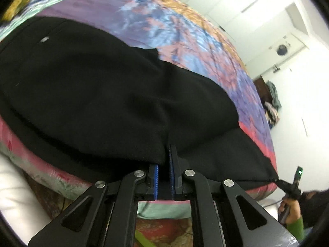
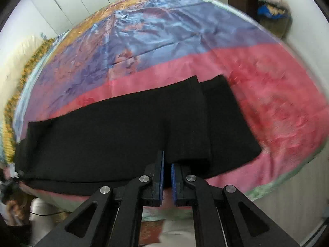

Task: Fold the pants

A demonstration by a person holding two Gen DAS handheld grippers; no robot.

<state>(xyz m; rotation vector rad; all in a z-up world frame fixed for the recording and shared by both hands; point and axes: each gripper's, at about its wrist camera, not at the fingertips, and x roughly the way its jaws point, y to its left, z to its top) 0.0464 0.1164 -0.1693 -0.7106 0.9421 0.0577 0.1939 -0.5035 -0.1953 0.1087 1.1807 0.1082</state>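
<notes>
Both tongs sat at the near edge of the bed, each pinched onto black cloth. In the left wrist view the left gripper (image 1: pixel 164 164) had its blue pads (image 1: pixel 155 177) drawn close, with a fold of the black pants (image 1: pixel 98 94) caught between them. In the right wrist view the right gripper (image 2: pixel 167 168) was likewise nearly closed, and the near hem of a pant leg ran down into the narrow gap, so it seemed to be gripping it, though the contact itself was dark and hard to read. From the left camera the right tool appeared far to the right, pulling a corner of the cloth taut.

The pants lay lengthwise along the near side of the bedspread (image 2: pixel 267 86), on its pink band. One leg seemed to lie over the other, their ends slightly offset at the right, and the wider upper part, marked by a small pale tag (image 1: pixel 44 39), lay toward the left. Beyond them the spread ran purple, blue and orange up to white closet doors (image 2: pixel 67 2), with a heap of clothes (image 2: pixel 271 6) by the far right wall.

My judgement: the lengthwise fold looked done and the crosswise fold was in hand. The next move would call for lifting both held edges together, keeping the cloth taut, carrying one end over the other, and lining up the edges before letting go.
</notes>
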